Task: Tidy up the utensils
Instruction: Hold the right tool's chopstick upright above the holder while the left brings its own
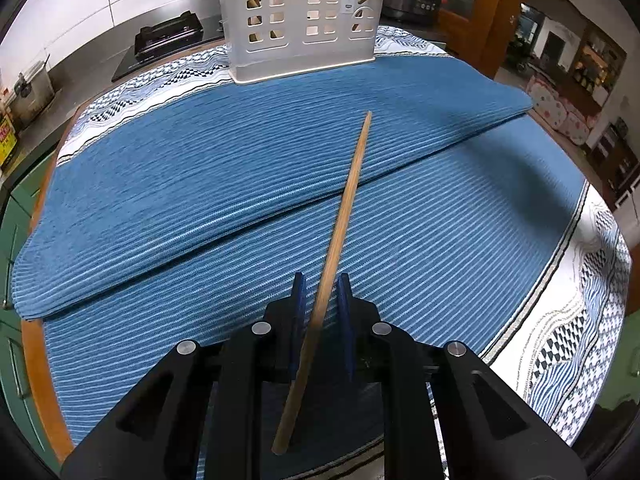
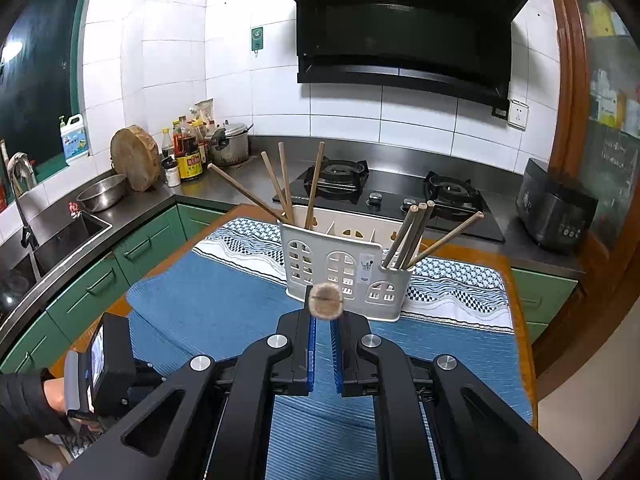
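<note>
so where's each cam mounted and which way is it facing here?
Left wrist: on the left gripper, angled down at the blue mat, a chopstick between its fingers, the white caddy beyond.
Right wrist: on the right gripper, facing the caddy and stove, shut on a chopstick end; a sleeve and hand lower left.
Shared: caddy, mat, stove.

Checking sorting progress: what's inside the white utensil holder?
The utensil holder has wooden chopsticks standing in both end compartments. Their lower ends and the compartment bottoms are hidden by its walls.
</note>
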Demonstrator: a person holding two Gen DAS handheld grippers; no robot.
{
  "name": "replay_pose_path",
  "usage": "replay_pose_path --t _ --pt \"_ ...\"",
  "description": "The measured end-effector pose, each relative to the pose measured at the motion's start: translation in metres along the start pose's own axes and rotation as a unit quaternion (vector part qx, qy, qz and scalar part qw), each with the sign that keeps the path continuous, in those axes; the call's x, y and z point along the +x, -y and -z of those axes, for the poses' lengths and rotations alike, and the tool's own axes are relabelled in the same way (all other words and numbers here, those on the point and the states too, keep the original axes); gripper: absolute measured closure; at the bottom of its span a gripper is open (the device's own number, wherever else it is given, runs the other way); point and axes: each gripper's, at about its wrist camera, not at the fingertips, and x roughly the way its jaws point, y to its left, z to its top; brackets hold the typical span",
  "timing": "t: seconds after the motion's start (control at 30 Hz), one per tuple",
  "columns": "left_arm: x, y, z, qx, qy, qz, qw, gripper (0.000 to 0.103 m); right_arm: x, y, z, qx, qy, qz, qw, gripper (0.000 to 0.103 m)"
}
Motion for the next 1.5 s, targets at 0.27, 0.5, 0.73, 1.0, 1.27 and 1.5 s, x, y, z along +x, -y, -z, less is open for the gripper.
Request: replay_pose_path --t 0.27,0.5,0.73,1.0,1.27,1.5 --pt "-0.006 -0.008 -0.004 -0.049 -0.03 0.052 0.997 0.096 -0.006 0.001 0.001 0.003 0.007 0.0 1.0 0.096" --pt "-0.008 -0.002 -0.001 -0.043 -0.022 0.047 0.9977 0.096 -0.01 0.0 0.002 0.004 0.011 -0.003 1.0 0.096" --pt "-0.006 0.006 0.004 -0.002 -0.019 0.028 0.9994 0.096 -0.013 0.0 0.003 0.006 0.011 -0.004 1.0 0.096" --pt "-0.006 0.009 0.008 0.027 -0.011 0.024 0.9993 0.092 -0.012 0.002 0.007 0.01 0.008 -0.007 1.0 0.096" --pt "-0.008 0.009 0.011 0.048 -0.003 0.027 0.9985 0.092 -0.012 0.001 0.008 0.01 0.008 -0.008 1.0 0.096" --pt "-0.007 0.007 0.01 0.039 -0.009 0.028 0.9988 0.091 -0.013 0.0 0.008 0.011 0.009 -0.009 1.0 0.096"
